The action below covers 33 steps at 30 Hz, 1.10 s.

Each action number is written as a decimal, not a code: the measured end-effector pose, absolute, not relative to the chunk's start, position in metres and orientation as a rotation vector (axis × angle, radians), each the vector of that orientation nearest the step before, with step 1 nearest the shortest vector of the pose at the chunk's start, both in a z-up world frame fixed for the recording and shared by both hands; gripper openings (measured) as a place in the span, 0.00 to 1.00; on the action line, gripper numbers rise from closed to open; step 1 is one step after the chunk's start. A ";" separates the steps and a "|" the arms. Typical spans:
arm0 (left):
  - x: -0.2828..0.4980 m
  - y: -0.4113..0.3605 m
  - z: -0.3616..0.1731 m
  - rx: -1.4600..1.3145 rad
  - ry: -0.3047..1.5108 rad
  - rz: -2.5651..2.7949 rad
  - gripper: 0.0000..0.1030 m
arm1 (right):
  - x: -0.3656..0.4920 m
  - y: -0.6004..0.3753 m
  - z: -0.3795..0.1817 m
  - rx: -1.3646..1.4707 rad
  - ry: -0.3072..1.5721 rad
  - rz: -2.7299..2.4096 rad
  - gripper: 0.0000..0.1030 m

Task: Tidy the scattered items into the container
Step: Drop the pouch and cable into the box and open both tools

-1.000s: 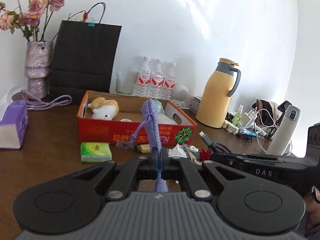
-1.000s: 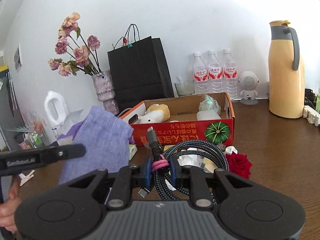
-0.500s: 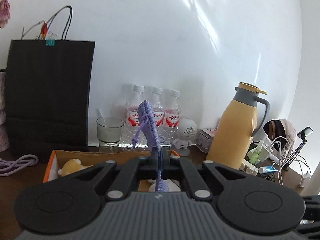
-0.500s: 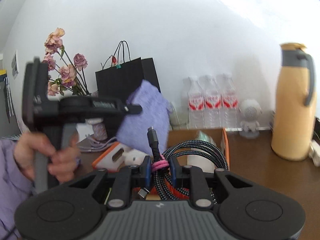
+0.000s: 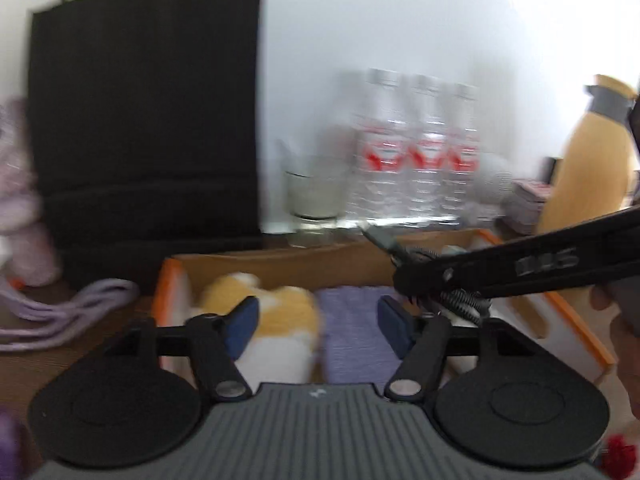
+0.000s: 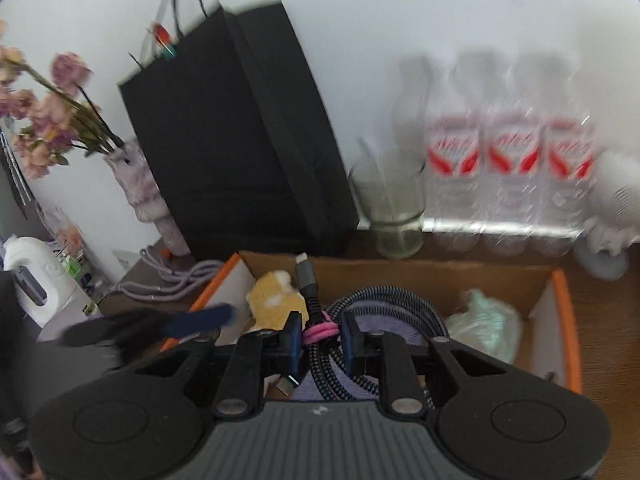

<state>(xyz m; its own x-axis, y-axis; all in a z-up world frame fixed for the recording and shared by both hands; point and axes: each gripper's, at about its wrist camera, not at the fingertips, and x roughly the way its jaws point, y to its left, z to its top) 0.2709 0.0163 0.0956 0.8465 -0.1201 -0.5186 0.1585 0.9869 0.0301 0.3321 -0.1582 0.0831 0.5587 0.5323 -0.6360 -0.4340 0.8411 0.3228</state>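
Observation:
The orange-rimmed cardboard box (image 5: pixel 568 316) lies right under both grippers. My left gripper (image 5: pixel 318 322) hangs over it with its jaws opening, and the blue pads (image 5: pixel 394 324) stand wide apart. The purple pouch (image 5: pixel 352 332) lies loose in the box below them, beside a yellow-and-white plush toy (image 5: pixel 276 316); no pad presses on it. My right gripper (image 6: pixel 320 334) is shut on the pink tie of a coiled braided cable (image 6: pixel 400 308), held over the box (image 6: pixel 400 276) just above the pouch (image 6: pixel 380 324). The right gripper's arm (image 5: pixel 520 276) crosses the left wrist view.
Behind the box stand a black paper bag (image 6: pixel 240 140), a glass (image 6: pixel 396 208), three water bottles (image 6: pixel 508 168) and a yellow thermos (image 5: pixel 588 176). A vase of flowers (image 6: pixel 136 184) and a purple cord (image 5: pixel 68 316) sit to the left. A mint-green crumpled item (image 6: pixel 488 320) lies in the box.
Both grippers moved forward over the box. The left one opened and the purple pouch dropped out of it into the box. The right one still carries the cable.

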 end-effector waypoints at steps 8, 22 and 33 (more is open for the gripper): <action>0.251 0.044 0.116 0.120 0.486 -0.062 0.81 | 0.375 -0.104 0.022 0.013 1.041 0.455 0.25; 0.238 0.032 0.148 -0.044 0.707 -0.031 0.97 | 0.318 -0.191 0.134 0.045 1.030 0.222 0.64; 0.187 -0.007 0.161 0.024 0.751 -0.019 1.00 | 0.241 -0.221 0.165 -0.008 0.993 0.214 0.79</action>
